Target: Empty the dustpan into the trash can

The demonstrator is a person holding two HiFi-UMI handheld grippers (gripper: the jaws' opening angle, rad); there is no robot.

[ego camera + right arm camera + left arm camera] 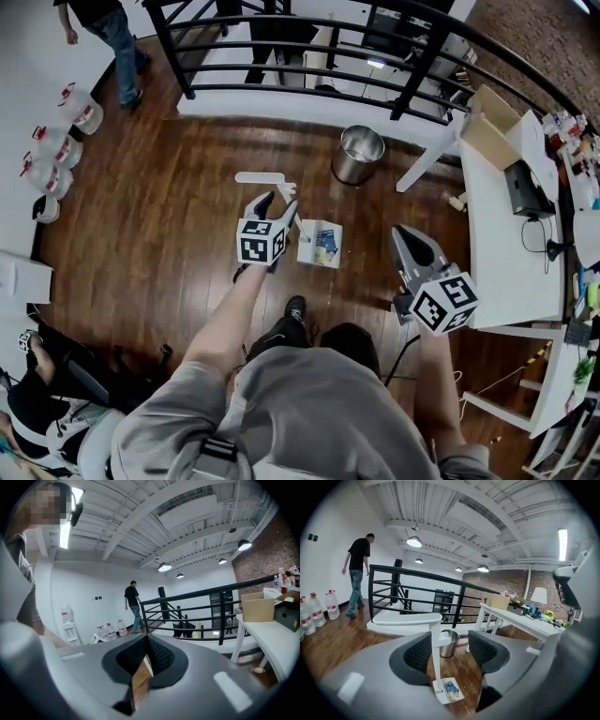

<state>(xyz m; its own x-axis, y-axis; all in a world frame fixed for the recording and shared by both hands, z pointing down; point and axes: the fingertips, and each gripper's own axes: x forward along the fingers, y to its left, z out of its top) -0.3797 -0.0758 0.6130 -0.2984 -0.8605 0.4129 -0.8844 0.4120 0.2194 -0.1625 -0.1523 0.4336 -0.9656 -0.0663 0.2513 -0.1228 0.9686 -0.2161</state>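
A white long-handled dustpan (320, 244) stands on the wooden floor with blue and yellow scraps in its pan. Its upright handle (436, 653) rises between the jaws of my left gripper (278, 206), which are open on either side of the post; the pads do not press on it. The handle's flat top grip (405, 618) sits above the jaws. A shiny metal trash can (358, 155) stands a short way beyond the dustpan, also seen as the trash can (452, 648) behind the post. My right gripper (405, 232) hangs to the right, shut and empty (146, 639).
A black railing (281, 75) edges the floor behind the can. A white table (497, 244) with a cardboard box (487, 127) stands at the right. Water jugs (56, 145) line the left wall, and a person (112, 37) walks at the far left. My shoe (294, 307) is near the dustpan.
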